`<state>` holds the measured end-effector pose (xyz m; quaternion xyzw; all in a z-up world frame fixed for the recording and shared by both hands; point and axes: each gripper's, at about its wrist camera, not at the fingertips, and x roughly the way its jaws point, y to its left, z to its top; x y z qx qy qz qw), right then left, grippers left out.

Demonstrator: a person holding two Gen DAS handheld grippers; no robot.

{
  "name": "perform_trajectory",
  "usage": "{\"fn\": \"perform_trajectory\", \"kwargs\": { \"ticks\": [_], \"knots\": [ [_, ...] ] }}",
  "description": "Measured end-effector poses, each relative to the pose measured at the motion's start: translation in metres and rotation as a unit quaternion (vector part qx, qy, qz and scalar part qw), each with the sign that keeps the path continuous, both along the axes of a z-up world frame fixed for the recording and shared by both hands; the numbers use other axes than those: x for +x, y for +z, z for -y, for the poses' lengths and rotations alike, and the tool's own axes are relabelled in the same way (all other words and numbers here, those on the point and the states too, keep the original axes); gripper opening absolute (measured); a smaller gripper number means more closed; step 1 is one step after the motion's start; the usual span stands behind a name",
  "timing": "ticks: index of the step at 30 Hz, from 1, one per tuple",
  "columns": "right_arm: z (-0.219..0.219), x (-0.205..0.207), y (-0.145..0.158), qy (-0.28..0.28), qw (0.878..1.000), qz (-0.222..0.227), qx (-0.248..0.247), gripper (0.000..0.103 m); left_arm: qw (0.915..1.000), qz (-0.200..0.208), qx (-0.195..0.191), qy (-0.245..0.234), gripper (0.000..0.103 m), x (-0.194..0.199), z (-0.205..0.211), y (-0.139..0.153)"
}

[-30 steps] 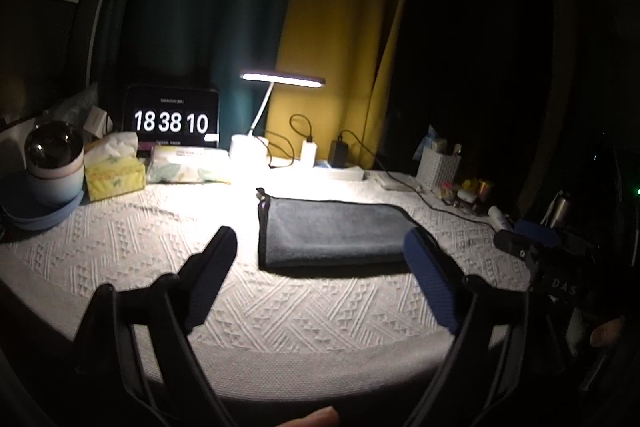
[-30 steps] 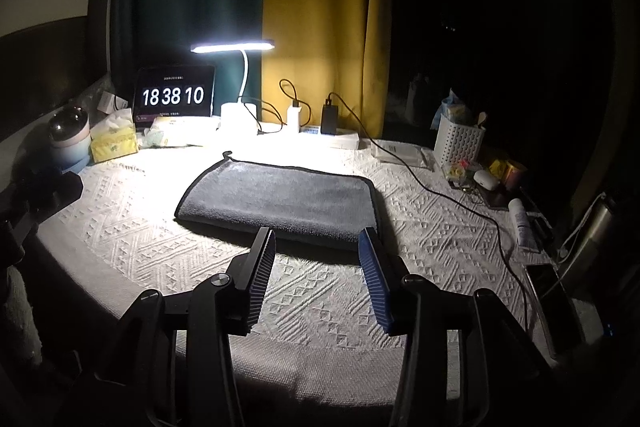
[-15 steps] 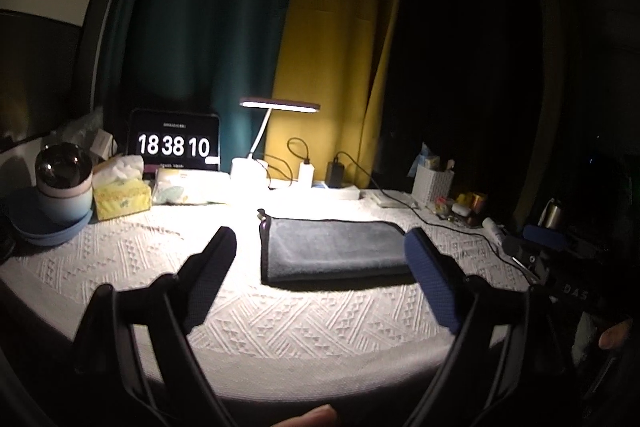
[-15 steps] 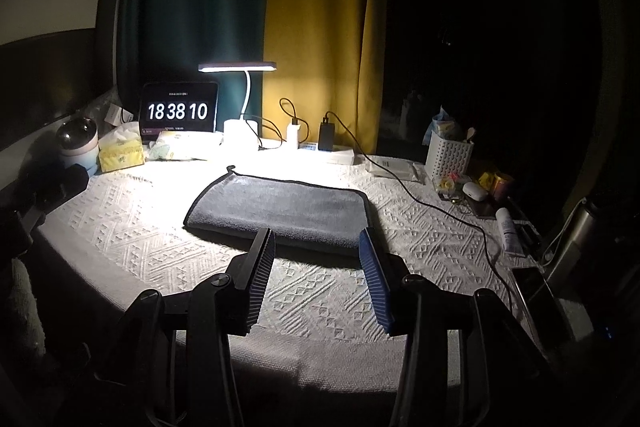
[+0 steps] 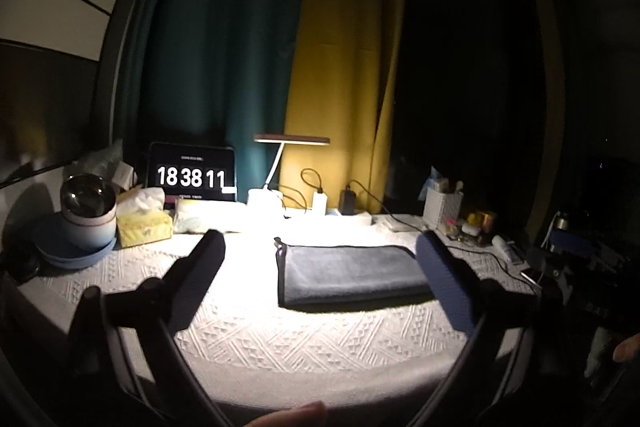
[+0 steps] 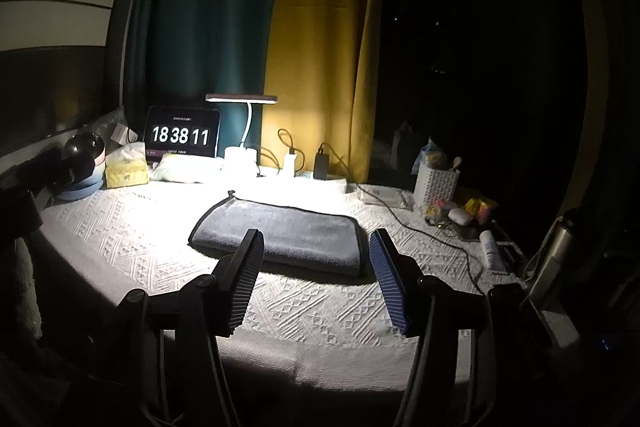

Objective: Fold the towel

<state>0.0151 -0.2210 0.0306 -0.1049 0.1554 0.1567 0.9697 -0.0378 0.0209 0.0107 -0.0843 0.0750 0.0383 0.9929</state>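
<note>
Towel, dark grey microfibre rectangle [image 6: 280,237], lies folded flat on white woven tablecloth [image 6: 132,247], long axis left-right. Right gripper [image 6: 316,279] nearer, left gripper [image 5: 320,287] further back; both wide open, empty.

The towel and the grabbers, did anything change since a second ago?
Both cameras pulled back and tipped up, so the table looks lower and farther. The clock ticked from 18 38 10 to 18 38 11. The left gripper and right gripper stayed open and empty. The grey towel lay folded, untouched.
</note>
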Motion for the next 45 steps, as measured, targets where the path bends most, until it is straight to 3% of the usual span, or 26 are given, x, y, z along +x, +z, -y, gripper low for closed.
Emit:
{"fn": "perform_trajectory", "kwargs": {
  "ticks": [45],
  "knots": [
    [0.001,0.0014,0.0015,-0.005,1.0,0.002,0.013,0.059,0.9999,-0.012,0.003,-0.011,0.097,0.0025,-0.0001,-0.0009]
  ]
}}
